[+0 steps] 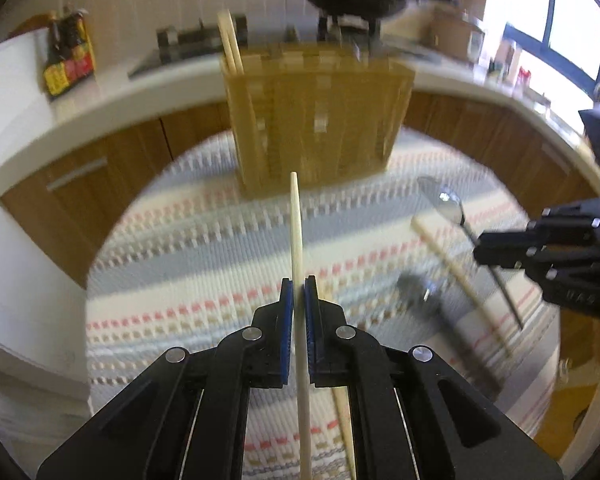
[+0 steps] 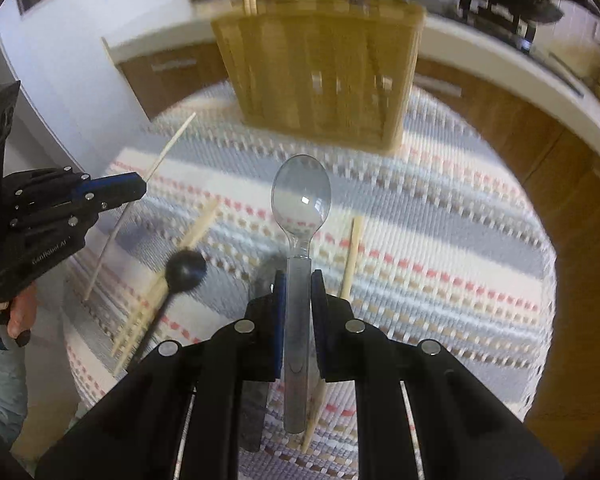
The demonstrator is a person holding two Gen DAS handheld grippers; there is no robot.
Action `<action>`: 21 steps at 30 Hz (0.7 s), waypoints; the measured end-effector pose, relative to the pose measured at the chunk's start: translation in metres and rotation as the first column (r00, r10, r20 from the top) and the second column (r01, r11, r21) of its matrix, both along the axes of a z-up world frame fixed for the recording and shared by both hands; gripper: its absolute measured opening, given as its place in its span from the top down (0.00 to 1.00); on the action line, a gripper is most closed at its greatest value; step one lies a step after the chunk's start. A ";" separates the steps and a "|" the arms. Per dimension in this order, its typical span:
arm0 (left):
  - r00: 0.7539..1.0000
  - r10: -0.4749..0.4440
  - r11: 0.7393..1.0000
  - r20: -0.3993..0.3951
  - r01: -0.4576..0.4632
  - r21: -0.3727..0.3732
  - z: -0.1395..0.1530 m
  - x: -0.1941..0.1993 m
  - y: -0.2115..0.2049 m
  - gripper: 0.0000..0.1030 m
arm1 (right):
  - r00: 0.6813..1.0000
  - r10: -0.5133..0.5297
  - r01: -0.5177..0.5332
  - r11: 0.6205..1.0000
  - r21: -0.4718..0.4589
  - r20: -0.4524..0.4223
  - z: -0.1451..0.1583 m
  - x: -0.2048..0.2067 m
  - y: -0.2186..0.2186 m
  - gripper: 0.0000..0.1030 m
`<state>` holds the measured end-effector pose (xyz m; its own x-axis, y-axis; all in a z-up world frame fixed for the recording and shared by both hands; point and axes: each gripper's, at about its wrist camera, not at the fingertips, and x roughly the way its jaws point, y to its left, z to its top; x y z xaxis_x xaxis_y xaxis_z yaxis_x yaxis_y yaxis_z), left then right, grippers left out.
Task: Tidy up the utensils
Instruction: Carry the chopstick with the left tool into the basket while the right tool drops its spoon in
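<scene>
My left gripper (image 1: 299,285) is shut on a pale chopstick (image 1: 296,224) and holds it above the striped mat, pointing at the wooden utensil holder (image 1: 316,120). Two chopsticks (image 1: 230,40) stand in the holder's left compartment. My right gripper (image 2: 299,280) is shut on a clear plastic spoon (image 2: 301,196), bowl forward, in front of the holder (image 2: 320,72). In the left wrist view the right gripper (image 1: 478,248) is at the right with the spoon (image 1: 450,202). In the right wrist view the left gripper (image 2: 142,188) is at the left with its chopstick (image 2: 168,148).
On the round table's striped mat (image 2: 440,240) lie a black spoon (image 2: 186,270), loose chopsticks (image 2: 352,256) and another chopstick (image 1: 452,268). Behind is a white counter (image 1: 120,92) with sauce bottles (image 1: 68,52), a stove and a black pan (image 1: 356,0).
</scene>
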<state>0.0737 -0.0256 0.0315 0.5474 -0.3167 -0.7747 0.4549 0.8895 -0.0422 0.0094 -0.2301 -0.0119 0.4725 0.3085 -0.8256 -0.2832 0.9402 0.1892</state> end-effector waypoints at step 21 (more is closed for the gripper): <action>0.933 0.087 0.938 0.349 0.041 -0.344 0.123 0.073 -0.014 0.96 | 0.892 -0.197 0.130 0.974 0.186 0.408 0.110 0.080 -0.041 0.90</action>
<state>0.1465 -0.0396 0.1543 0.7743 -0.5093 -0.3754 0.4761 0.8598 -0.1845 0.0895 -0.2710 0.0984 0.8195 0.3003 -0.4881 -0.2121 0.9501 0.2285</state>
